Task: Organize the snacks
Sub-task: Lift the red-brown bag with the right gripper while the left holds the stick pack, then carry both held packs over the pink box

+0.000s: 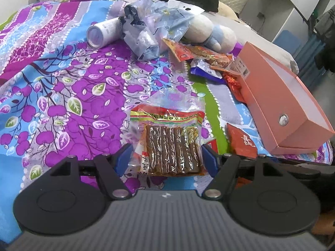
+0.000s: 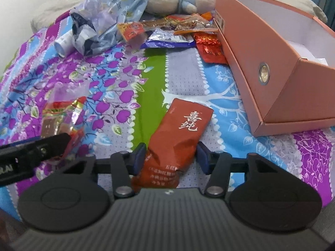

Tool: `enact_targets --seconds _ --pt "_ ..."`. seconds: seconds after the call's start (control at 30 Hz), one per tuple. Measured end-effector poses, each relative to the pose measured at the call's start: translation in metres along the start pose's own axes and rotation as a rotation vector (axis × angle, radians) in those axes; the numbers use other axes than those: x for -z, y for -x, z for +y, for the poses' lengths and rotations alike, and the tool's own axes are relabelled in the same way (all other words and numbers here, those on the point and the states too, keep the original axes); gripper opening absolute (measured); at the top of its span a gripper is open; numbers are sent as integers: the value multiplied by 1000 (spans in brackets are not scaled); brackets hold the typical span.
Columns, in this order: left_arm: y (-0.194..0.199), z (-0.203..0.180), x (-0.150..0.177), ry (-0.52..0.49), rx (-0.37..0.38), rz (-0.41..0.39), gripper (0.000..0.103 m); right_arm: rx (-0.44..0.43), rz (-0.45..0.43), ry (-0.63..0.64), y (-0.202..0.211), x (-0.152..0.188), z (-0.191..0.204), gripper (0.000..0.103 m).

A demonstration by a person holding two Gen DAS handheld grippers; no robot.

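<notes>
A clear packet of brown sticks with a red-and-yellow label sits between the blue pads of my left gripper, which is shut on its two side edges. The right wrist view shows the same packet sticking out past a black left finger. My right gripper is shut on an orange-red packet with white characters; the packet is crumpled where the pads press on it. An open pink box lies to the right, its white inside showing.
Everything rests on a purple, blue and green flowered bedspread. Beyond lie a pile of snack packets, a blue packet, red foil packets, a crumpled plastic bag, a white tube and a plush toy.
</notes>
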State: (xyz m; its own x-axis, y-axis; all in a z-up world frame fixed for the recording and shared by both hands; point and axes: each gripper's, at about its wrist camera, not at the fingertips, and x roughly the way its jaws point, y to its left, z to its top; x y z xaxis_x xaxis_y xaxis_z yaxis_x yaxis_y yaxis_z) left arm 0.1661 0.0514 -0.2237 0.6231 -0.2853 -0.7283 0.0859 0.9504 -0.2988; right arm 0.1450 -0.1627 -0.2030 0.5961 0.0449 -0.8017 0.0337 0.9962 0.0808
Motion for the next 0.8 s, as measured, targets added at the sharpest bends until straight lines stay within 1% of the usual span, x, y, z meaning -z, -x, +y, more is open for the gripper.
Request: enact_targets --seconds 0.23,0.5,0.63,0.8 --pt "8 -10 -12 -9 10 -2 75 -26 -41 4 26 -11 -7 52" --pt "28 -24 -30 -29 12 -21 75 -63 -104 3 58 -36 -16 52" --pt "39 -34 -43 -36 22 -36 75 -80 -137 0 73 -48 -24 52" --pt "45 -52 -64 -84 26 -70 75 -84 -181 3 88 -60 -32 52"
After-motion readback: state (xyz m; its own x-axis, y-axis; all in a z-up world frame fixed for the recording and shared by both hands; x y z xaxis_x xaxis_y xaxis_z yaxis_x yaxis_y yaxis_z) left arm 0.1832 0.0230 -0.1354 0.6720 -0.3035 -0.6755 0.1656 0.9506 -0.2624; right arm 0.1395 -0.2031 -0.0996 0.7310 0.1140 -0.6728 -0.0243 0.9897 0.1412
